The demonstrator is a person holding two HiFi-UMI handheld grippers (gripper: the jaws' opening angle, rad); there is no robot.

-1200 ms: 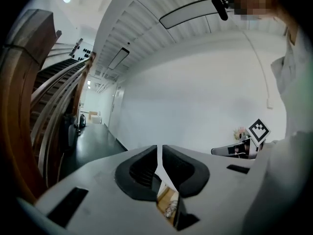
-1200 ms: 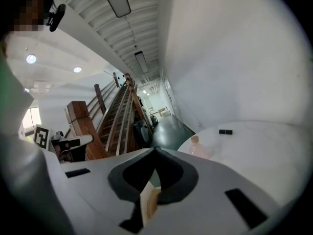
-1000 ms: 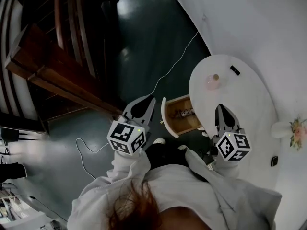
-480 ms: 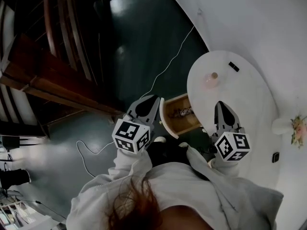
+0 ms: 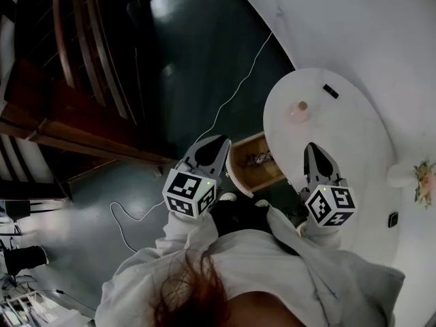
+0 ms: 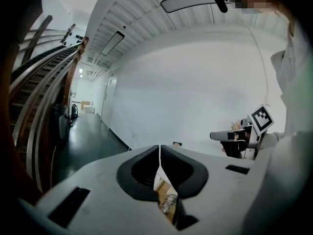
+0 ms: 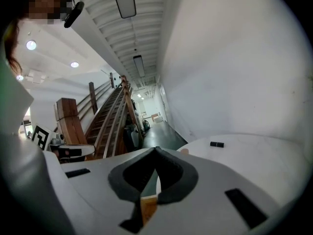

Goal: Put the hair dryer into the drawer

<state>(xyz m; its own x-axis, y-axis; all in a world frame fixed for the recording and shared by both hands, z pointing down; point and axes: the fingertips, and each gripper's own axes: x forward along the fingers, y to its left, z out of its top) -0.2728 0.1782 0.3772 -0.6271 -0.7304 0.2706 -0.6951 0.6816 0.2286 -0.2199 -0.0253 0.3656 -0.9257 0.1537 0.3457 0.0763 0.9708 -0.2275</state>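
The wooden drawer [image 5: 267,175] stands pulled out from under the white round table [image 5: 354,148]. A pale bundled thing [image 5: 257,159] lies inside it; I cannot tell if it is the hair dryer. It also shows as a pale thing [image 6: 168,202] below the jaws in the left gripper view. My left gripper [image 5: 219,142] is shut and empty, its tip beside the drawer's white front [image 5: 232,169]. My right gripper [image 5: 312,148] is shut and empty, over the table's edge to the right of the drawer. The jaws of the left gripper [image 6: 159,147] and of the right gripper [image 7: 156,150] meet at their tips.
On the table lie a small black block [image 5: 330,90] and a pinkish round thing [image 5: 298,109]; a flower vase [image 5: 417,181] stands at the right. A white cable [image 5: 235,94] runs over the dark floor. A wooden staircase [image 5: 75,107] fills the left.
My left gripper has moved right and a little down, closer to the drawer's front. The right gripper has stayed where it was.
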